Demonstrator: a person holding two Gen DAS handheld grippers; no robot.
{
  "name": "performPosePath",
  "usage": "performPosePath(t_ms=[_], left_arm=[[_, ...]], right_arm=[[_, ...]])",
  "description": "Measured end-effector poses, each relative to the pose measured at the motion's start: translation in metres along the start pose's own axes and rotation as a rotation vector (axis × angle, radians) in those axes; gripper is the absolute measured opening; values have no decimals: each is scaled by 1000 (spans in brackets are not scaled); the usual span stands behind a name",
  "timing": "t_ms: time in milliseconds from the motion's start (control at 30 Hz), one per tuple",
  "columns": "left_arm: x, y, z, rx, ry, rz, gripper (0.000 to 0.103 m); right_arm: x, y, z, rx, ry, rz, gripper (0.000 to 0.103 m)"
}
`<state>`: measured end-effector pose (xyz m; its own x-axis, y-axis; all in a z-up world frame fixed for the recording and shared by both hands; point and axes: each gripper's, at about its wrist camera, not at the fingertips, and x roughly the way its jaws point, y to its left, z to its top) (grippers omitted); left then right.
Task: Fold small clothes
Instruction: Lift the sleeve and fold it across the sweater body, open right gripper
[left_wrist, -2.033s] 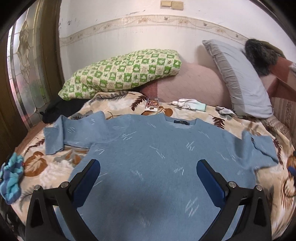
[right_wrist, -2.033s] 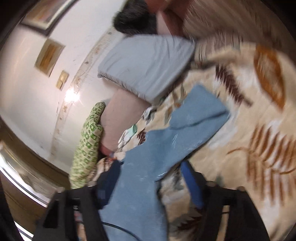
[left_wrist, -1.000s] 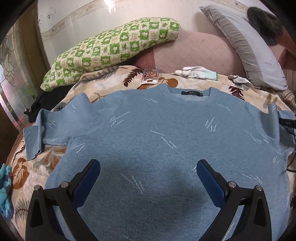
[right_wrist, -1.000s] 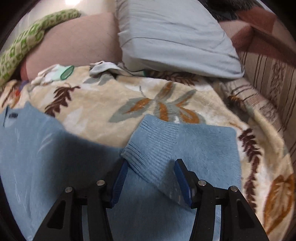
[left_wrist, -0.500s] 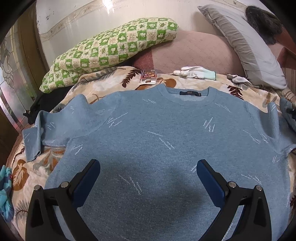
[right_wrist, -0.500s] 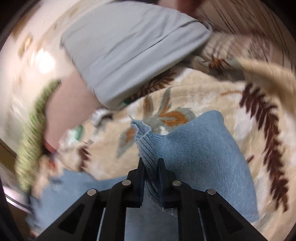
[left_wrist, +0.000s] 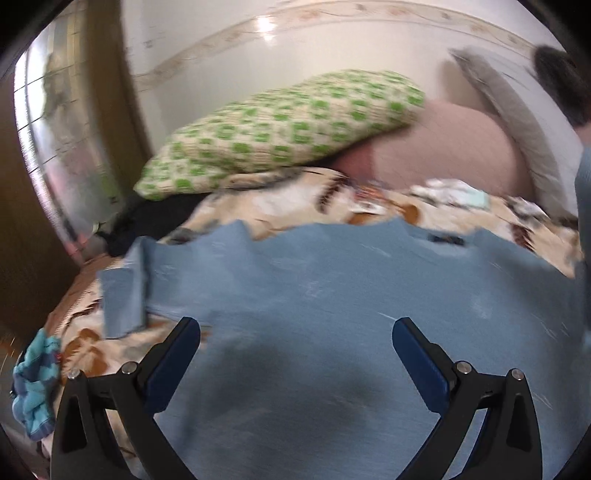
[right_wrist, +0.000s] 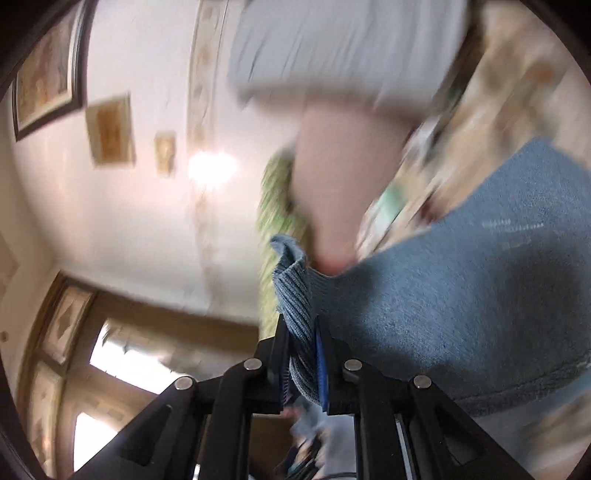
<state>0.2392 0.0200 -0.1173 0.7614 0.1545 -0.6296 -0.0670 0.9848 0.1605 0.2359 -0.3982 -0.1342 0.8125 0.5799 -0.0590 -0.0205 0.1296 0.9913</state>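
Note:
A light blue sweater (left_wrist: 332, 295) lies spread flat on the leaf-print bedspread (left_wrist: 280, 199), neck toward the pillows. My left gripper (left_wrist: 295, 332) hovers open above its lower middle, nothing between the fingers. The sweater's left sleeve (left_wrist: 125, 291) lies folded on the bed at the left. In the right wrist view my right gripper (right_wrist: 301, 332) is shut on the ribbed cuff (right_wrist: 291, 291) of the sweater's right sleeve (right_wrist: 480, 295), lifted off the bed and rolled sideways. A strip of that raised sleeve (left_wrist: 583, 206) shows at the right edge of the left wrist view.
A green checked pillow (left_wrist: 280, 133), a pink cushion (left_wrist: 443, 151) and a grey pillow (left_wrist: 517, 122) lean against the wall. A white glove (left_wrist: 454, 195) and a small packet (left_wrist: 365, 206) lie near the neck. A turquoise cloth (left_wrist: 35, 384) sits at the bed's left edge, dark clothing (left_wrist: 147, 221) by the door.
My right gripper closed on the right sleeve's cuff, lifted it off the bed and rolled sideways. The left gripper pulled back and up a little, still open over the sweater.

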Motion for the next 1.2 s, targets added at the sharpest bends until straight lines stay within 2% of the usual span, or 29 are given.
performPosePath(t_ms=[67, 200, 267, 300, 333, 367, 400, 433, 467, 567, 767, 867, 967, 1133, 1200], left_arm=[[4, 25, 4, -43, 4, 36, 103], [11, 77, 3, -138, 19, 89, 103], [16, 101, 2, -168, 32, 126, 103], [19, 111, 1, -184, 39, 138, 103], [22, 126, -1, -215, 50, 150, 103], [23, 134, -2, -236, 55, 155, 103], [24, 141, -4, -260, 61, 157, 103], [24, 147, -5, -279, 66, 154, 103], [25, 150, -7, -290, 70, 152, 103], [21, 147, -8, -275, 57, 150, 103], [25, 116, -6, -206, 60, 106, 103], [24, 91, -5, -143, 56, 73, 103], [28, 66, -6, -111, 65, 49, 103], [45, 24, -4, -54, 83, 32, 103], [56, 13, -3, -42, 107, 18, 103]], right_arm=[[49, 15, -26, 10, 74, 51, 13], [167, 46, -77, -1, 203, 85, 13], [215, 54, -100, -33, 252, 47, 17], [245, 54, -116, -62, 290, -4, 19], [271, 52, -133, -100, 335, -77, 29], [291, 49, -145, -122, 375, -138, 53], [302, 44, -153, -124, 398, -173, 65], [308, 39, -159, -123, 406, -195, 69], [316, 35, -170, -138, 424, -208, 69], [301, 37, -174, -228, 421, -255, 69], [200, 34, -134, -415, 340, -456, 69], [142, 13, -108, -394, 318, -552, 69], [106, -21, -89, -303, 301, -584, 69], [86, -61, -77, -224, 257, -615, 69], [81, -71, -76, -252, 236, -642, 62]])
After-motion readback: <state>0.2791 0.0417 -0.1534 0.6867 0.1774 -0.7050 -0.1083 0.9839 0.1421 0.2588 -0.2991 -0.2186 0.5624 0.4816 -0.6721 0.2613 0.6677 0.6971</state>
